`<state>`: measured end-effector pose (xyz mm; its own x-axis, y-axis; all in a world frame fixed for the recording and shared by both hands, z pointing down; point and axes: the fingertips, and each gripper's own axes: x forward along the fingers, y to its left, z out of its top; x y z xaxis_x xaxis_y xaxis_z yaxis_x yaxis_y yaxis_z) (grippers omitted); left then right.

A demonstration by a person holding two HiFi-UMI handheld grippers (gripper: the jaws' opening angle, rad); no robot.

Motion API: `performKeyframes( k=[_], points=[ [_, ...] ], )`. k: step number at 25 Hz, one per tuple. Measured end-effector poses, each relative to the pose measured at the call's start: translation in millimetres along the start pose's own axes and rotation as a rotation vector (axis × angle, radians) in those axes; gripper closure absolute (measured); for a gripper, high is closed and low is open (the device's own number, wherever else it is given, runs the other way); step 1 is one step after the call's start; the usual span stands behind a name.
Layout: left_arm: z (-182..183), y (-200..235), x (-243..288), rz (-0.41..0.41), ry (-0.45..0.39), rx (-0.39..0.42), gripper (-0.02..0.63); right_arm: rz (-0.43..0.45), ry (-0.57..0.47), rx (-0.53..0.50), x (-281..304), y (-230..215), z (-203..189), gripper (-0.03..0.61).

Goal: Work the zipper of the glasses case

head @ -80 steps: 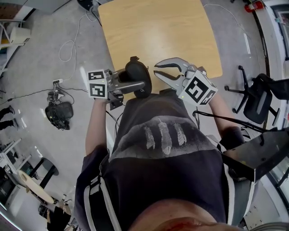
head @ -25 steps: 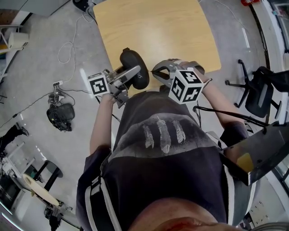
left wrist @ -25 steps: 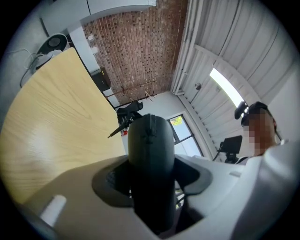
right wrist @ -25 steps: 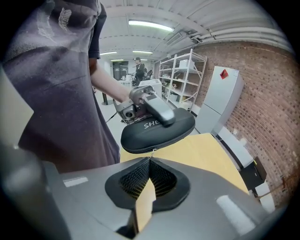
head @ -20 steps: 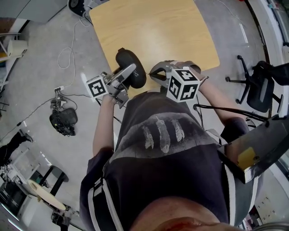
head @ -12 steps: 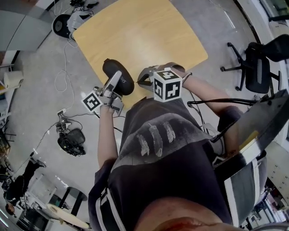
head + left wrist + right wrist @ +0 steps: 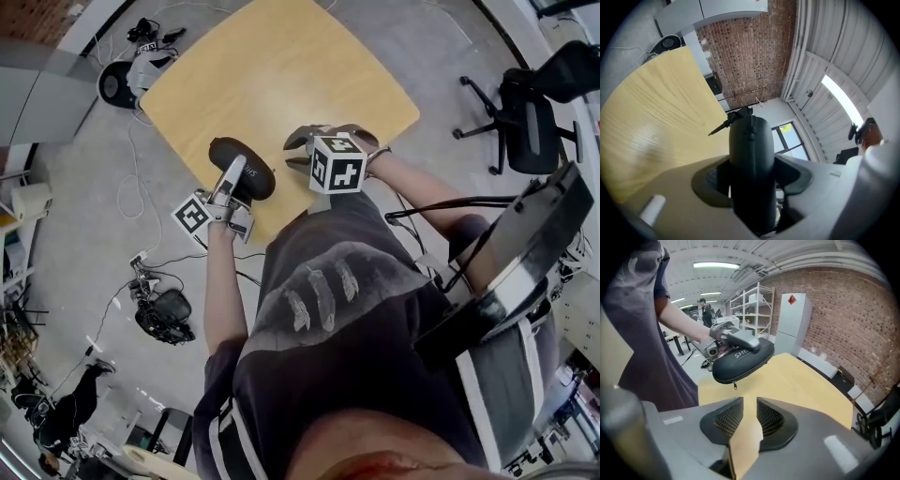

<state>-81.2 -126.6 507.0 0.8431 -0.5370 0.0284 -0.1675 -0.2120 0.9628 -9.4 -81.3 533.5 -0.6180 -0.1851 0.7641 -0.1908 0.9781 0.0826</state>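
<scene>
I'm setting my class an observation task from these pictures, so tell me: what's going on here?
A person holds tongs in each hand at a wooden table. The left tongs are clamped on a black glasses case, held up above the table's near edge. The right tongs hold nothing: their jaws have just been opening, with only a narrow gap, and they point at the case, whose zipper pull dangles underneath.
</scene>
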Motion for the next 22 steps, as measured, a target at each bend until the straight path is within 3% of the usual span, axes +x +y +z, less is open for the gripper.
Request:
performKeyframes(
  k=[3, 8, 9, 10, 11, 15, 22],
  points=[
    [4.6, 7.9, 4.1, 0.022, -0.019, -0.001, 0.360, -0.070, 0.010, 0.035, -13.7, -18.2, -12.8, 0.481],
    [12.5, 16.2, 30.2, 0.007, -0.033, 0.002, 0.357, -0.108, -0.053, 0.144, -39.8, -40.8, -22.7, 0.480],
    [15.2, 22.8, 32.6, 0.027, -0.032, -0.003, 0.357, -0.111, -0.072, 0.166, -41.2, -43.6, -19.4, 0.505],
    [17.4, 31.7, 33.1, 0.060, -0.026, -0.003, 0.356, -0.107, -0.090, 0.190, -41.9, -44.4, -15.2, 0.570],
    [18.4, 42.1, 32.7, 0.102, -0.014, 0.000, 0.355, -0.095, -0.105, 0.217, -42.5, -43.0, -11.0, 0.577],
    [18.3, 74.3, 33.7, 0.214, 0.070, 0.000, 0.353, -0.064, -0.151, 0.300, -42.4, -39.5, 2.8, 0.577],
    [8.6, 112.4, 30.1, 0.348, 0.185, 0.047, 0.347, -0.058, -0.142, 0.308, -37.0, -32.4, -2.8, 0.577]
  ],
)
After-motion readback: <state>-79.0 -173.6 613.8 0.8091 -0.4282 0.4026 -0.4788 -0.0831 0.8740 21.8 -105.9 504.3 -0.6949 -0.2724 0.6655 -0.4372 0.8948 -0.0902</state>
